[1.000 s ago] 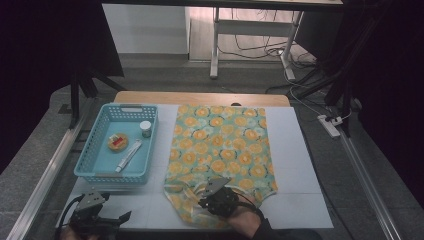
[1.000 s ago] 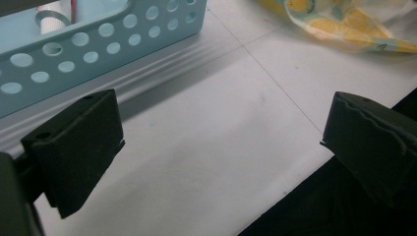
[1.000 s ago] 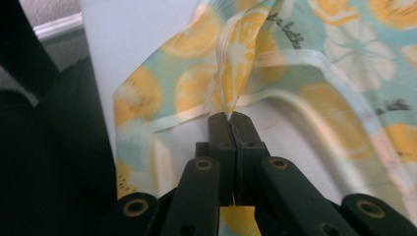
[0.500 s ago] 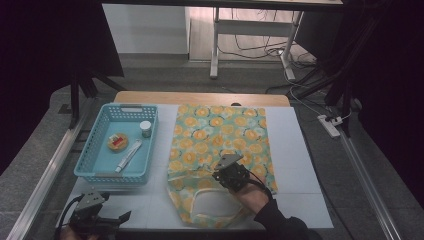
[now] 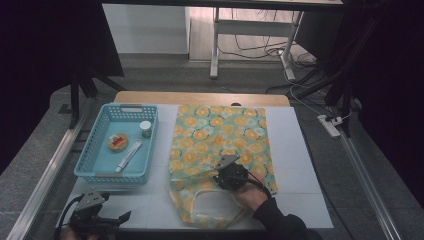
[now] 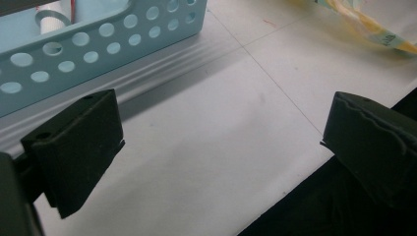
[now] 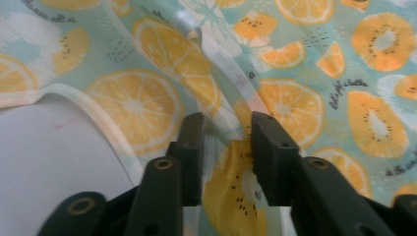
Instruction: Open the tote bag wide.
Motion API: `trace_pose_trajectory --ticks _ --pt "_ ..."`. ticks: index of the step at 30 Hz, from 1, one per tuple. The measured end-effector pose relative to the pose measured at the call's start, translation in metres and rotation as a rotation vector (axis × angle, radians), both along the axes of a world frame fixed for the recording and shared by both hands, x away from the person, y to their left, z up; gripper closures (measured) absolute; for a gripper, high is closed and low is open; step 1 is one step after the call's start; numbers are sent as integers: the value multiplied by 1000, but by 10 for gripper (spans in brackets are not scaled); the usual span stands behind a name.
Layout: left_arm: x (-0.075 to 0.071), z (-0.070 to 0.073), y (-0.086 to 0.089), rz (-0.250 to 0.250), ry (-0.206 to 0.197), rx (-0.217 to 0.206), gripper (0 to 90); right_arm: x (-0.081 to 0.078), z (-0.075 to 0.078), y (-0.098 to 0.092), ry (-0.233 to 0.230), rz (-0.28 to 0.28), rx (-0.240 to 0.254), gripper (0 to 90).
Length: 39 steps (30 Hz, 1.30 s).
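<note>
The right gripper (image 7: 223, 128) is pinching the orange-printed fabric tote bag (image 5: 220, 140); a thin fold could be slipping free. The left gripper (image 6: 221, 142), beside the bag, is gaping empty.

Citrus-print tote bag (image 5: 220, 137) flat on the white table (image 5: 300, 150) — near handle (image 5: 200, 210) looped, a fold pinched up

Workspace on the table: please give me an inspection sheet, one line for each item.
Surface: white table top with thin grid lines, wooden edge at the far side.
Job's things: fruit-print fabric bag lying flat, handles toward the person.
Clutter: blue basket holding a small jar, a round item and a tube.
Grippers: left claw open, over bare table near the basket; right claw nearly closed around a raised fold of the bag.
Cables: loose wires on the floor behind; power strip at right.
Surroundings: dark curtains, metal frame legs.
</note>
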<state>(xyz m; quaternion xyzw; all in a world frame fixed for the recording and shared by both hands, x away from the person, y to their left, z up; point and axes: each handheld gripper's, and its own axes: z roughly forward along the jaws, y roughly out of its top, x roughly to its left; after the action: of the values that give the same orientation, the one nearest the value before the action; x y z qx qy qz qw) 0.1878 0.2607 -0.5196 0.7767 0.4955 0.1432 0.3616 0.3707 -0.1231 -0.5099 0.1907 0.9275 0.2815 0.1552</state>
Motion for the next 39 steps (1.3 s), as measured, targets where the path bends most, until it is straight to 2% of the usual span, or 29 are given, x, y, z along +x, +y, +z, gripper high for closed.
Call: trace_pose_trajectory --ticks 7,13,14,18,21,23,27,28,29,30,35,36,39 --pt "0 0 0 -2 2 1 18 -1 3 -2 -28 -37 -4 512" --pt "0 0 -1 -1 2 3 18 -5 6 -4 -68 -36 -9 436" --pt "0 0 -1 -1 2 3 18 -3 5 -4 -63 -36 -14 374" --pt "0 0 -1 0 3 4 18 4 -3 1 -26 -50 -13 273" --pt "0 0 -1 0 4 3 18 8 -6 3 -5 -44 -7 240" --pt "0 0 0 1 3 2 18 11 -9 7 32 -24 -3 234" --pt "0 0 0 2 4 2 19 11 -9 8 45 -3 1 300" --pt "0 0 0 2 3 2 19 11 -9 7 65 4 6 382" --pt "0 0 0 2 3 1 19 13 -9 5 110 18 29 476" --pt "0 0 0 2 3 2 19 13 -9 4 129 25 39 517" --pt "0 0 -1 2 4 6 19 18 -6 0 122 54 7 867" --pt "0 0 -1 3 4 5 19 18 -5 1 112 63 -10 896" --pt "0 0 0 4 4 2 19 23 -2 2 142 69 -25 900"
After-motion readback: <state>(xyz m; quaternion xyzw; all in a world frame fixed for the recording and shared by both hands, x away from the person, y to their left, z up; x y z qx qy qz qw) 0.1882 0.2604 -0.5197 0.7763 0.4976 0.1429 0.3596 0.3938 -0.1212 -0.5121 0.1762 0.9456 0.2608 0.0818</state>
